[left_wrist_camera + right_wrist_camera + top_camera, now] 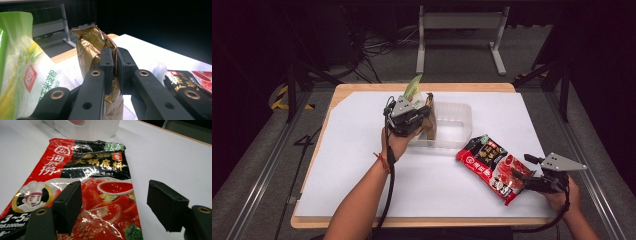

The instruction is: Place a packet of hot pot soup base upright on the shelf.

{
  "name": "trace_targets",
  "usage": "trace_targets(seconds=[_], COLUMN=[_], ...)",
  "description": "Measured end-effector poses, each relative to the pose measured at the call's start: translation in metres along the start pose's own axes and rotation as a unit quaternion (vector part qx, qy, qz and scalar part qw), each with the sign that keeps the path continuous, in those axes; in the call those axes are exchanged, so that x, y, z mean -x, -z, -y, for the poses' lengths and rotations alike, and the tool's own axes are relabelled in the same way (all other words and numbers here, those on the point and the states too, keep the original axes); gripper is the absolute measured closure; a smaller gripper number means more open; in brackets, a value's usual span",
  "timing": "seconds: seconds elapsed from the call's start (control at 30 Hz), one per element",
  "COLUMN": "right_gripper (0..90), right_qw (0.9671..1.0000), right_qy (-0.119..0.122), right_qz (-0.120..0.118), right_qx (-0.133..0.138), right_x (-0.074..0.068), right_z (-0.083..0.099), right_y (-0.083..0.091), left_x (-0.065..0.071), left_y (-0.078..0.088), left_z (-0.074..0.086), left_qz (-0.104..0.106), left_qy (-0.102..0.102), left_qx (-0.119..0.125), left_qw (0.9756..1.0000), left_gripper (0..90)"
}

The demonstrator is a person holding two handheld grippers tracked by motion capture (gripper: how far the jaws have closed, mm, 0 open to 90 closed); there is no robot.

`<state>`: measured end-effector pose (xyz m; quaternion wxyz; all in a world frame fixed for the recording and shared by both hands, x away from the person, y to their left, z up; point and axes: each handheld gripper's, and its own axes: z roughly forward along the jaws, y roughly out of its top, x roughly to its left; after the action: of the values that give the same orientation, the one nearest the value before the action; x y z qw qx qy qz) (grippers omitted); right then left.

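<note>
Beside the clear tub, at its left wall: left gripper, jaws clenched on a gold pouch. Held upright there, pouch bottom near the tub's left rim; whether touching it, cannot tell from the high view. Closer up in the left gripper view: left gripper pinching the crinkled top seam of the gold pouch, foil creased and folded over above the jaws. Also plain in that view but half hidden from above: a green and white bag with red label and printed characters, just left of the gold pouch. From the high view, only the green bag's top poking up behind the gripper's grey plate, left of the tub's far corner.

Right of the tub and nearer the person: red and black sauce packet, lying flat on the white table, one corner close to the tub's front right corner. Right gripper at the packet's near right end, jaws released, spread wide. Detail from the right gripper view: right gripper with one jaw over the packet and the other over bare table; glossy print of tomatoes, a bowl of red sauce, a cartoon chef, yellow characters.

Left of the tub and in front of it: broad bare white sheet. Behind the tub, a narrow strip before the wooden table edge. Right of the packet, little room before the table's right edge.
</note>
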<state>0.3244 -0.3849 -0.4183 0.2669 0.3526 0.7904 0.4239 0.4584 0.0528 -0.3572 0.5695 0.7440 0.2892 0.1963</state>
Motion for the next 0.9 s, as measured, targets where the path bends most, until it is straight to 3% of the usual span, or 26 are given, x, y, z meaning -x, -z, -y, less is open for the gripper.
trace_targets(seconds=[0.17, 0.43, 0.6, 0.9], right_gripper=[37.2, 46.9, 44.6, 44.7], right_qw=[1.0, 0.9995, 0.9994, 0.9994], right_qy=[-0.004, -0.017, -0.019, -0.021], right_qz=[-0.002, 0.025, 0.027, 0.026], right_qx=[0.002, 0.007, 0.006, 0.006], right_x=[0.0018, 0.0054, 0.0054, 0.0058], right_z=[-0.0005, -0.001, -0.0011, -0.0007], right_y=[-0.0001, 0.0018, 0.0015, 0.0027], left_x=[0.0003, 0.0025, 0.0025, 0.0031], left_y=[0.0005, -0.0017, -0.0032, -0.0019], left_z=[-0.0011, -0.0033, -0.0026, -0.0064], left_qz=[-0.001, 0.003, 0.008, 0.008], left_qy=[-0.013, -0.028, -0.02, -0.032], left_qx=[-0.007, -0.012, -0.01, -0.02], left_qw=[0.9999, 0.9995, 0.9997, 0.9993], left_gripper=[83.3, 83.2, 83.7, 82.8])
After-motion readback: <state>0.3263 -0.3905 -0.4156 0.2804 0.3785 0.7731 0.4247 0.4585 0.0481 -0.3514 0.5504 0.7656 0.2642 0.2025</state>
